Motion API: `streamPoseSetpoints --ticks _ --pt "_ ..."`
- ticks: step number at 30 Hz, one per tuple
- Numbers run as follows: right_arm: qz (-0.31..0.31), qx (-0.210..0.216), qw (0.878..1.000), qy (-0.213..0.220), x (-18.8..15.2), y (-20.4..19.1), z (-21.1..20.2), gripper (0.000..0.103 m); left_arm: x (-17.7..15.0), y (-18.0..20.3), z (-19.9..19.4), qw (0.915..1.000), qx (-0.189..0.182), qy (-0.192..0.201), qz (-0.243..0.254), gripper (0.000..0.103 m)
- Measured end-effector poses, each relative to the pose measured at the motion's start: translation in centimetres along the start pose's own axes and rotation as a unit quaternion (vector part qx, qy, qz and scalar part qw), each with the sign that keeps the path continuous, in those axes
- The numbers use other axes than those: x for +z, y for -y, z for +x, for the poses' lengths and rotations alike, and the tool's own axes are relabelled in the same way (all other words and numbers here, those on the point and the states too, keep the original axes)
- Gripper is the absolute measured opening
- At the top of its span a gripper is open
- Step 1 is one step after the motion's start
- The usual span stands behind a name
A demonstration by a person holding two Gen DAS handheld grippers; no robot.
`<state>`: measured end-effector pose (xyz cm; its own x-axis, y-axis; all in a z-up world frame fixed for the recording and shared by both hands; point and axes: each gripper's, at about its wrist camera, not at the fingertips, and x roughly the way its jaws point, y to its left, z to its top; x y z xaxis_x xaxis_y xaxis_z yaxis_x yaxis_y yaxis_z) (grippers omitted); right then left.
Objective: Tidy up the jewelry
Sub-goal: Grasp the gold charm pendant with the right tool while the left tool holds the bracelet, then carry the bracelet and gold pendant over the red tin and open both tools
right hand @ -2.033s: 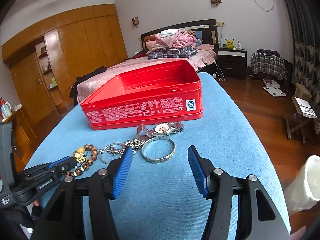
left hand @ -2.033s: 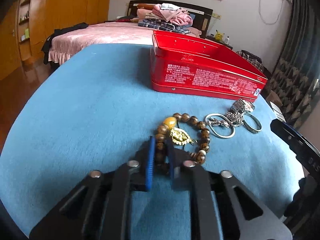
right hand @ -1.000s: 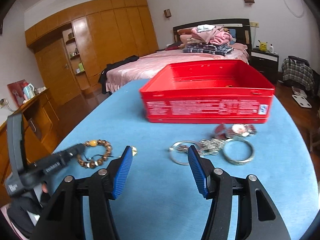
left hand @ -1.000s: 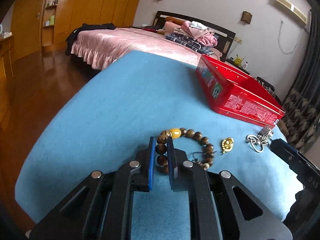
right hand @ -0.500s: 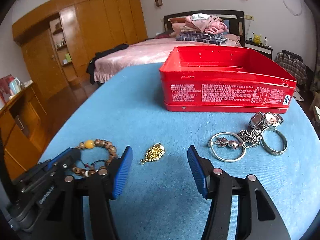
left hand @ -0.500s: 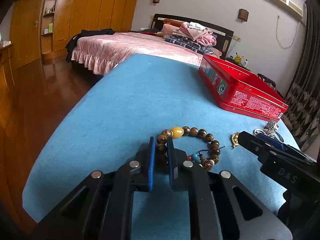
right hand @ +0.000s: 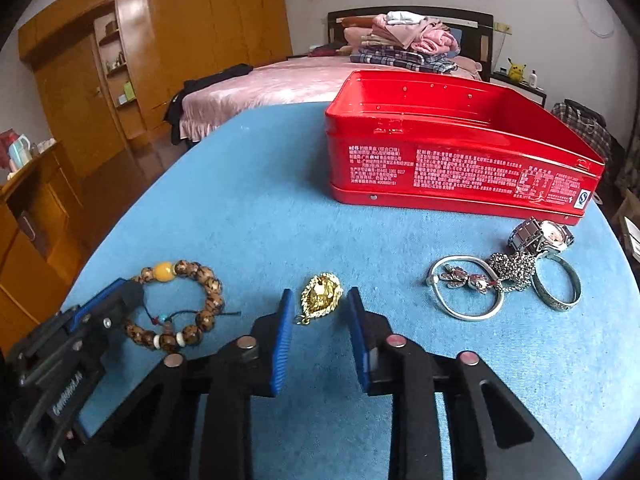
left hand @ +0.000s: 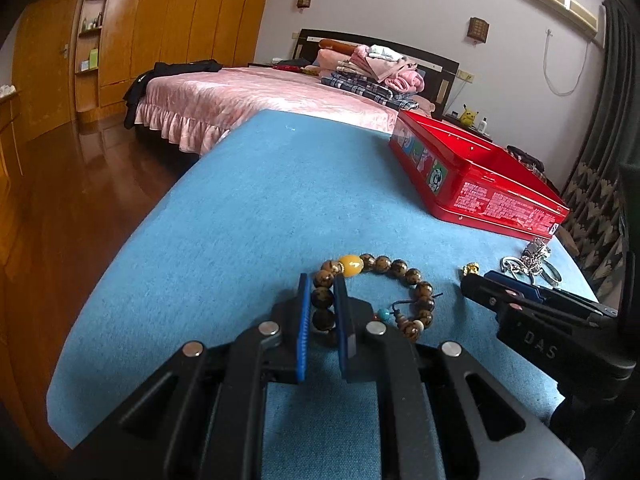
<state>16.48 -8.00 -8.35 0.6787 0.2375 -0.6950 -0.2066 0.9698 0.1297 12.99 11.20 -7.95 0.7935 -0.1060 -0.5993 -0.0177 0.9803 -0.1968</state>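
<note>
Each camera sits just behind its own jaws and looks forward and down, low and close over the blue tabletop [left hand: 248,208]. The left view faces across toward the bed [left hand: 256,96] and sees the red tin [left hand: 480,184] from one corner. The right view faces the tin's long side [right hand: 460,168]. Both views share the bead bracelet [left hand: 384,280] [right hand: 188,304], the gold pendant [right hand: 320,296], the tin and the bed. Each view also catches the other gripper at its edge.

Pink bed [left hand: 256,96] with folded clothes [right hand: 404,40]; wooden wardrobe [right hand: 180,40].

Red tin [right hand: 460,168] interior mostly hidden by its wall
</note>
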Motion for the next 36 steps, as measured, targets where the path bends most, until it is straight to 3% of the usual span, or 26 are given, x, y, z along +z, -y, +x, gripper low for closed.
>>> streamPoseSetpoints --ticks 8,12,17,25,29,31,36 --pt "0.021 0.033 0.999 0.010 -0.2 3.0 -1.6 0.024 -0.1 0.2 0.1 1.0000 -0.002 -0.002 0.001 0.010" --pt "0.017 0.048 0.999 0.020 0.7 1.7 -1.5 0.024 0.3 0.1 0.0 1.0000 -0.005 0.002 0.000 0.010" --pt "0.007 0.020 1.000 -0.016 0.9 0.3 0.4 0.027 0.6 -0.1 0.8 0.9999 -0.011 -0.011 0.001 0.011" --pt "0.003 0.012 1.000 -0.010 0.5 0.0 0.9 0.027 0.8 -0.1 1.8 0.9995 -0.017 -0.026 -0.005 0.018" --pt "0.011 0.026 1.000 -0.007 0.4 0.1 0.7 0.018 0.8 0.4 2.2 0.9993 -0.010 -0.034 0.006 0.016" --pt "0.015 0.032 0.999 -0.005 0.2 0.4 0.5 0.017 0.9 0.5 2.2 0.9994 -0.007 -0.035 0.006 0.010" --pt "0.002 0.035 0.999 0.005 0.0 0.7 -0.5 0.015 0.9 0.7 1.8 0.9997 -0.008 -0.022 0.005 0.010"
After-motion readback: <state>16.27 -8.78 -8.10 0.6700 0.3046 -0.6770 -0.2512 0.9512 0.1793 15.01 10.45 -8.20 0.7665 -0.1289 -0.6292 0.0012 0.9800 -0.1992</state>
